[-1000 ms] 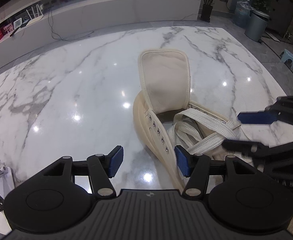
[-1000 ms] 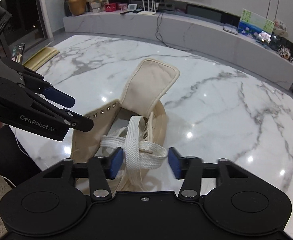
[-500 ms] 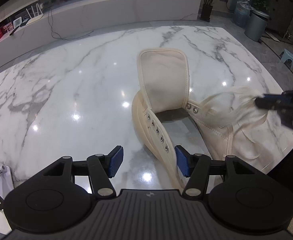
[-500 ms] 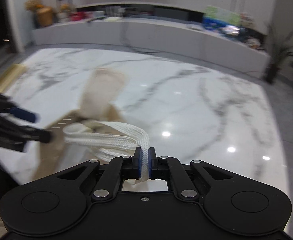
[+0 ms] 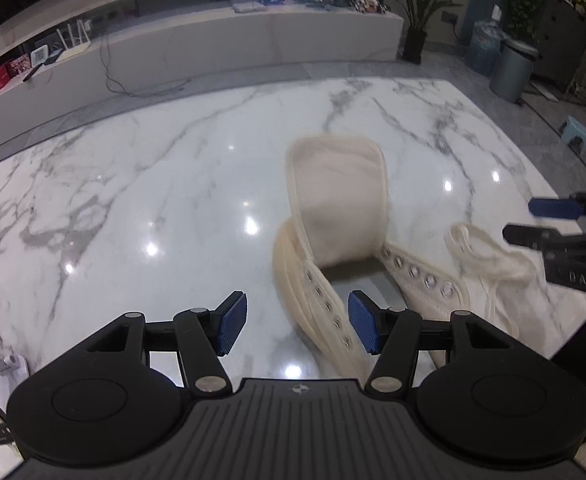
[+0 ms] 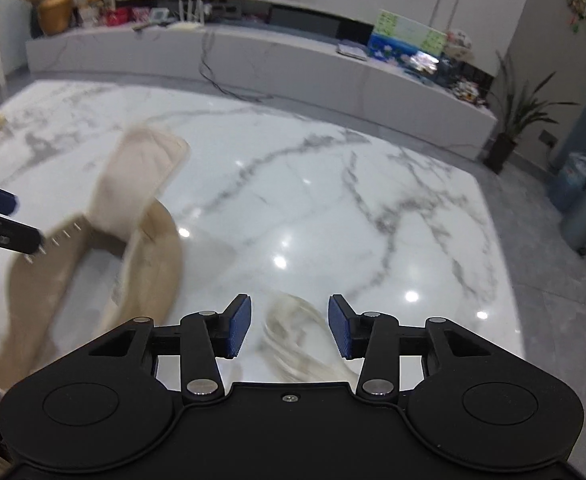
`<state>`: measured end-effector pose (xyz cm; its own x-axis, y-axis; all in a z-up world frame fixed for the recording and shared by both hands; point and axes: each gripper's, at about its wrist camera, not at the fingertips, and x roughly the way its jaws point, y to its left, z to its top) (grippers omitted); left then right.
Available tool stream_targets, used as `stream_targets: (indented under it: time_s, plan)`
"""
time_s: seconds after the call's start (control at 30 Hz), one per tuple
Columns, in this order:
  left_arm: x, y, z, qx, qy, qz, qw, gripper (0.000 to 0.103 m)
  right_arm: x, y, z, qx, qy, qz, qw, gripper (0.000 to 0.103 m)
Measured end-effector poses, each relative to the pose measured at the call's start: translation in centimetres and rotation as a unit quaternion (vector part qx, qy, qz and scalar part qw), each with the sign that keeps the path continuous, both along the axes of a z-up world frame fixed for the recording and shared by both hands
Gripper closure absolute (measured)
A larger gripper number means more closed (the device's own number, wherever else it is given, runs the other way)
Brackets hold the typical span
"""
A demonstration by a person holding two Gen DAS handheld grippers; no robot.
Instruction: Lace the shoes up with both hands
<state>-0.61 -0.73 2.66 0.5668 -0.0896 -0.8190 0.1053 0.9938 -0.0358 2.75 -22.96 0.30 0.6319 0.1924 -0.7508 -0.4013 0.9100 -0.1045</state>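
Marble table (image 5: 141, 184), cream shoe (image 5: 333, 216), loose lace (image 5: 489, 256), both tools open

1. Dim indoor light; bright ceiling-lamp glare spots dot the glossy tabletop (image 5: 141, 184)
2. Fisheye bends straight edges, corners darken
3. Right wrist view: shoe (image 6: 133, 216) and lace (image 6: 293, 332) motion-blurred; left view only slightly soft

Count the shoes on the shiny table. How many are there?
1. The cream shoe lies near the front edge of the marble table, tongue up, just ahead of the left claw. Its loose white lace lies beside it. No other shoe shows.
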Motion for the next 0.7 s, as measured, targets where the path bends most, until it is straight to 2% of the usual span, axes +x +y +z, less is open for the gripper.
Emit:
stream_targets:
  time_s: [0.33, 0.43, 0.7]
  plan:
    - [4.4, 2.5, -1.1, -0.001, 0.019, 0.047, 0.9987, 0.048, 3.0, 3.4, -0.5, 0.009, 0.016, 0.054, 0.998, 0.062]
    - [6.0, 3.3, -2.0, -0.015, 0.034, 0.049, 0.9981, 0.048, 4.4, 4.2, -1.3, 0.012, 0.03, 0.06, 0.998, 0.062]
    - [7.5, 3.4, -3.5, -0.022, 0.055, 0.029, 0.9978, 0.048, 7.0, 5.4, -2.6, 0.024, 0.055, 0.077, 0.995, 0.061]
